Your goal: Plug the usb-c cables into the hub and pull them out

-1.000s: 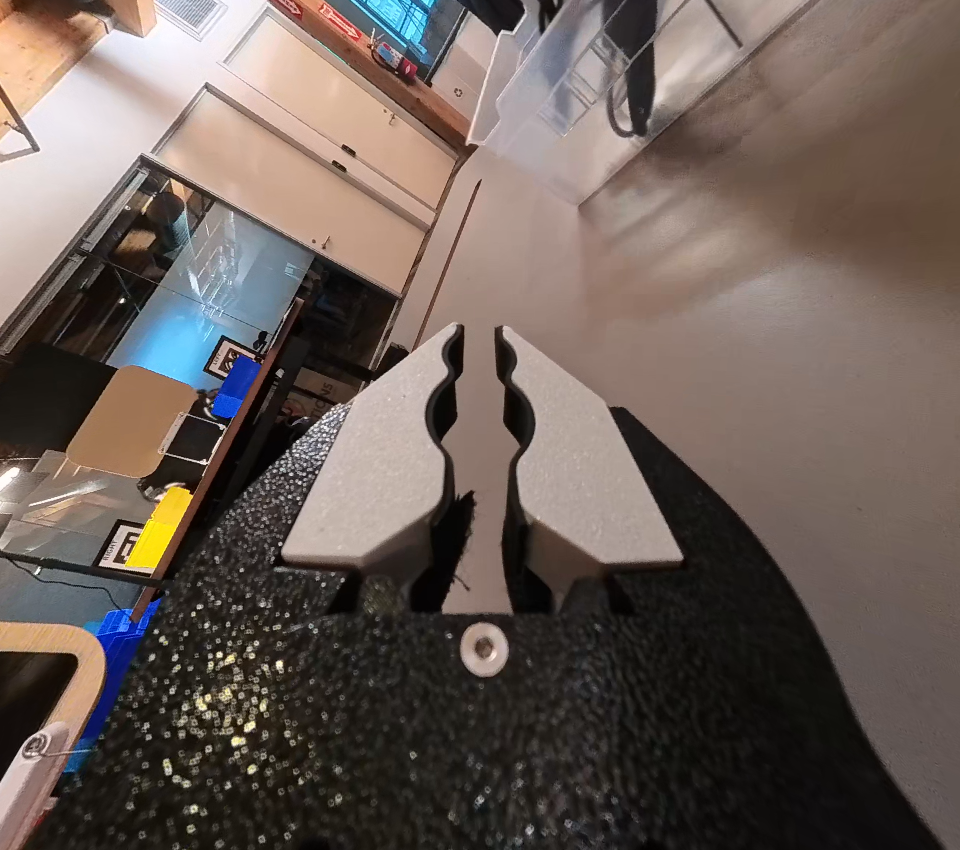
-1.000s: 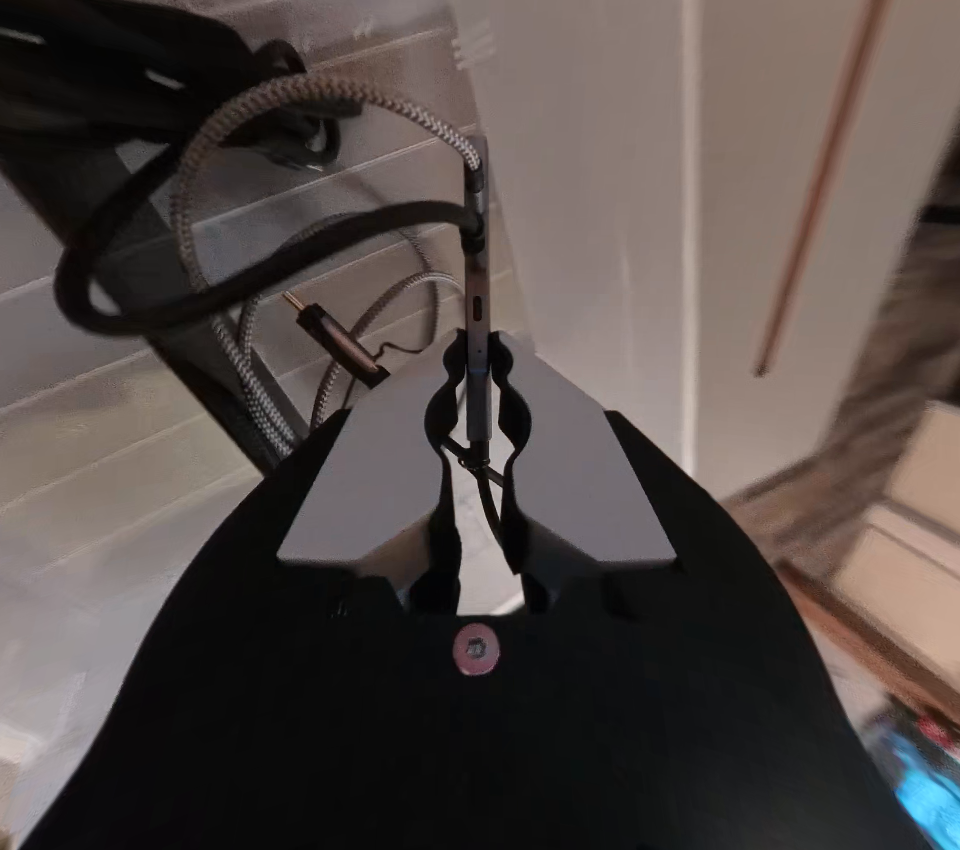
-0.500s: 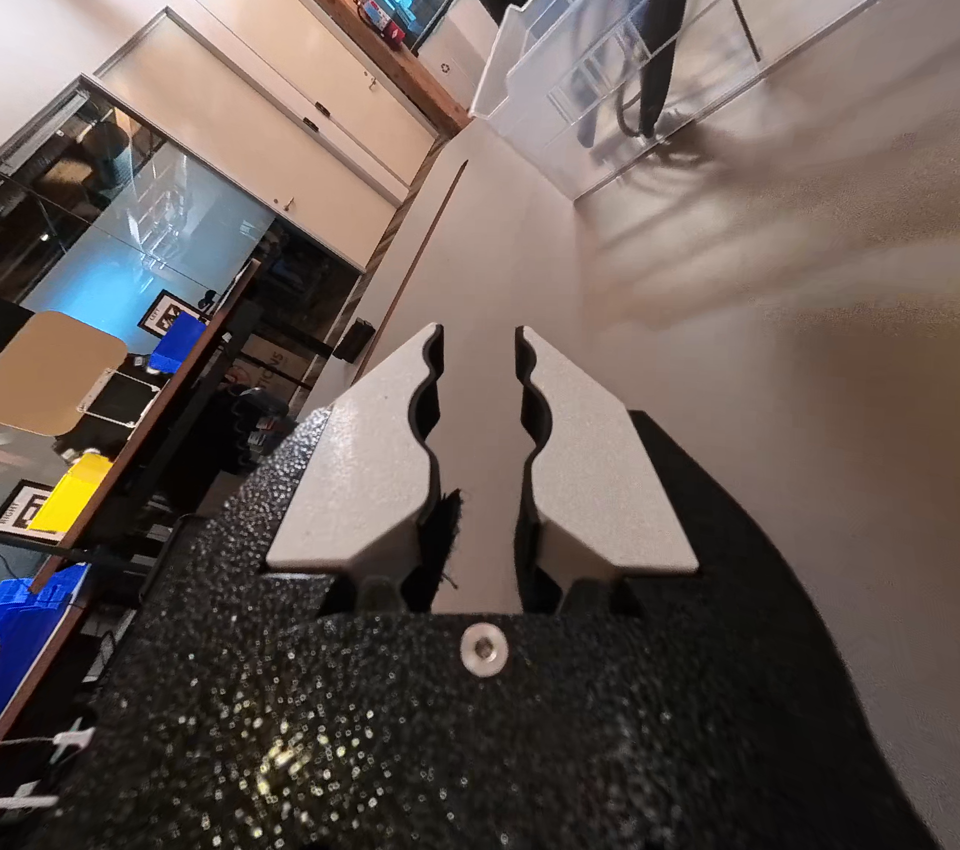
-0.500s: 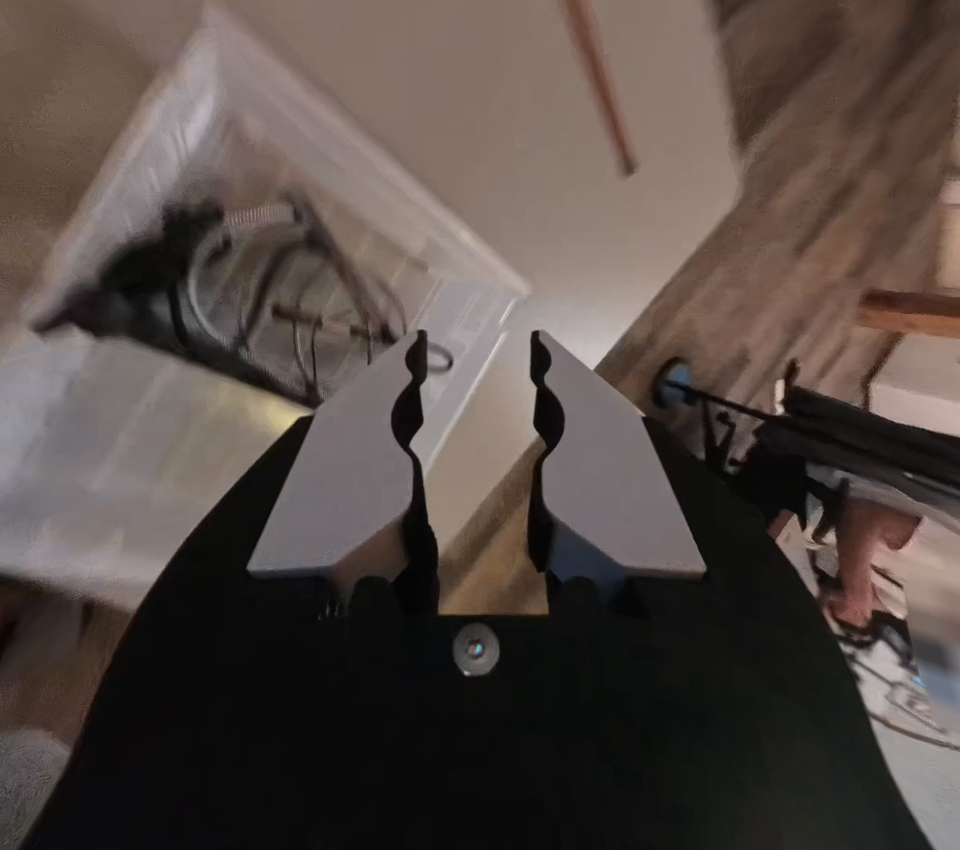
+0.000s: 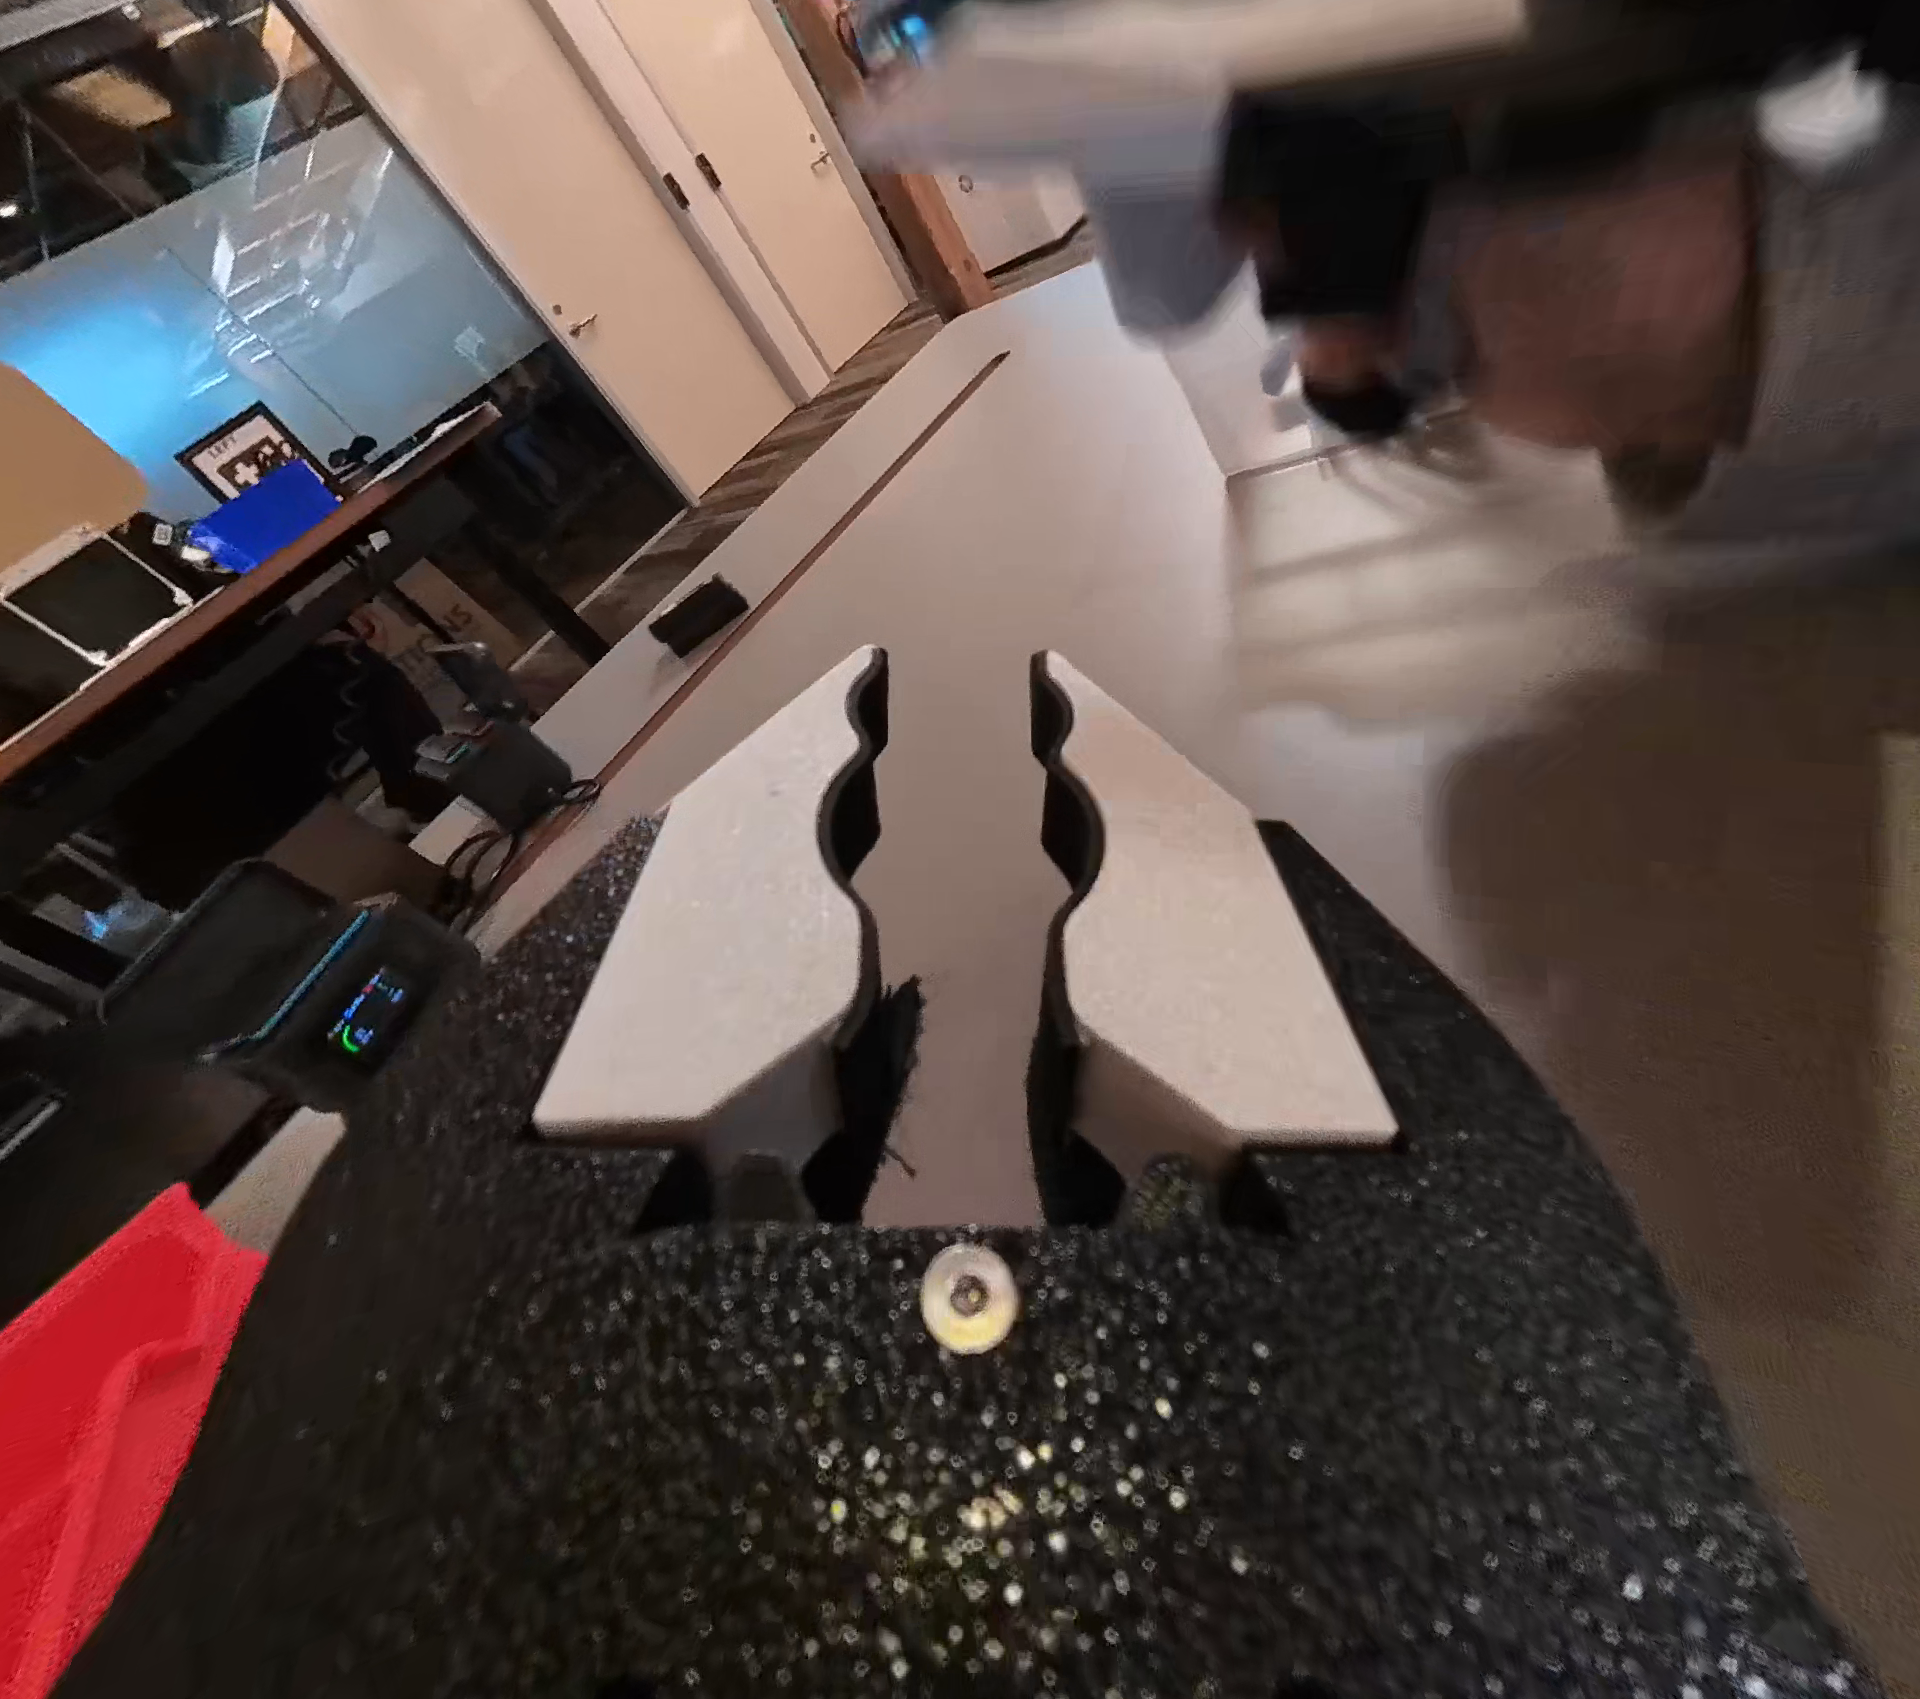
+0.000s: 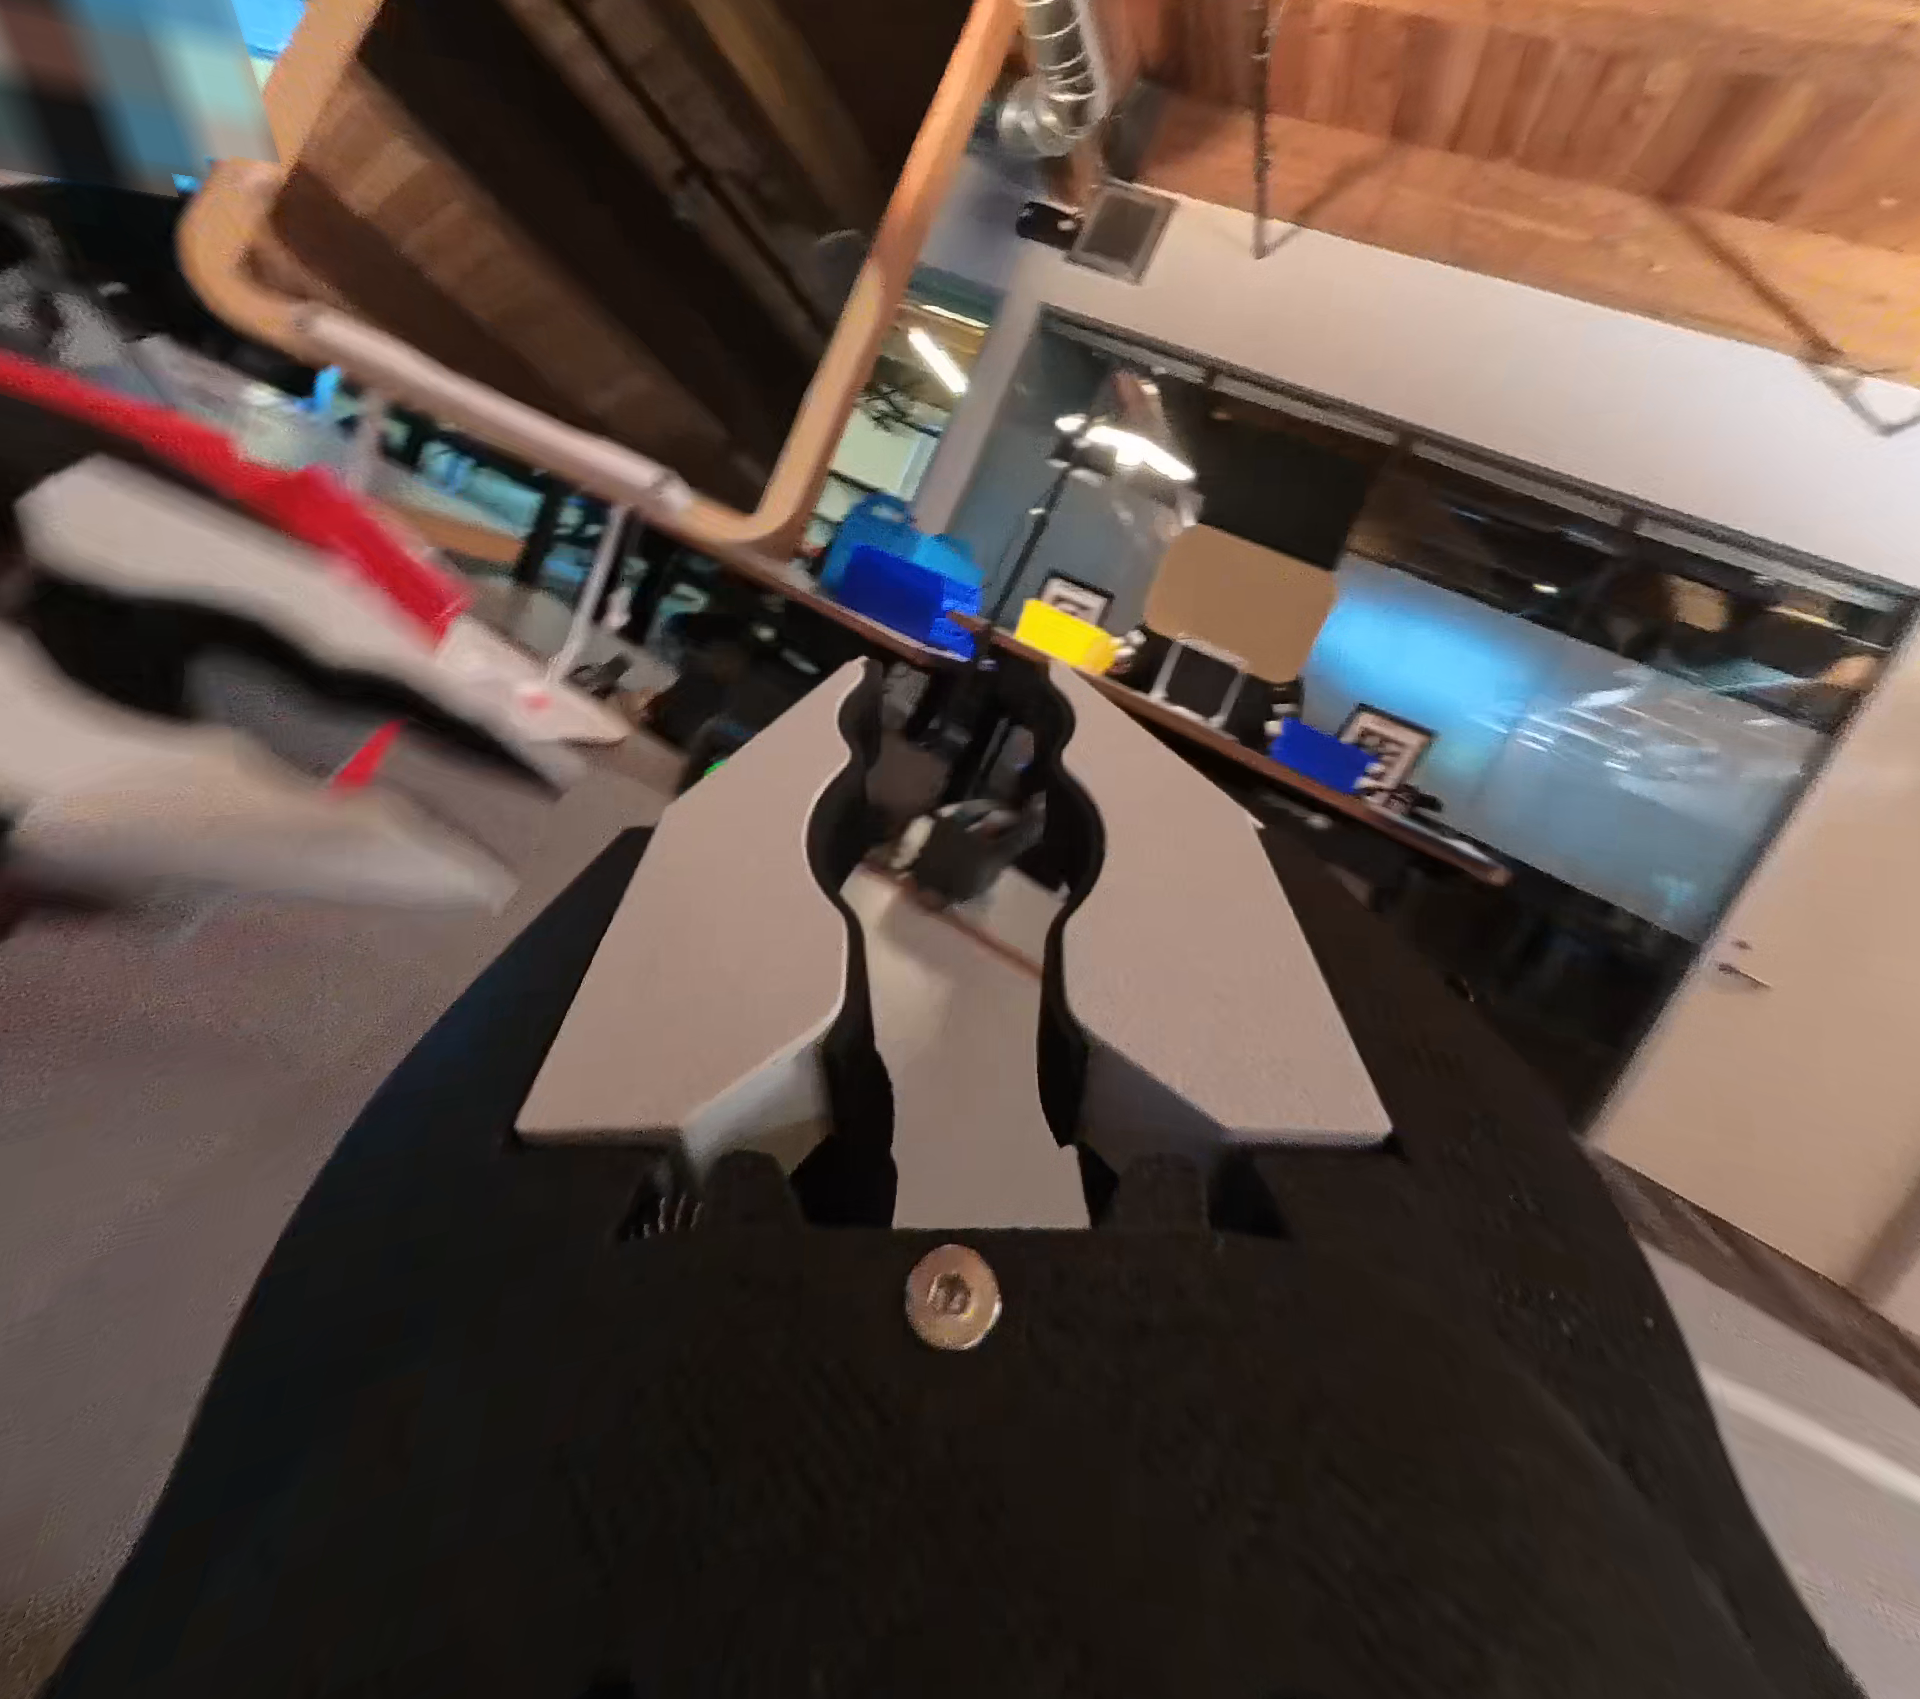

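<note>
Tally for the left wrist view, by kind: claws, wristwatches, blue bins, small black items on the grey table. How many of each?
Claws: 2, the left claw, open and empty, and the right claw, motion-blurred
Wristwatch: 1
Blue bin: 1
Small black box: 1
Total: 5

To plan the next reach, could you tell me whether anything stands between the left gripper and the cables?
Yes: the right gripper and the hand holding it lie, blurred, across the left gripper's view ahead; no cable can be made out behind them.
</note>
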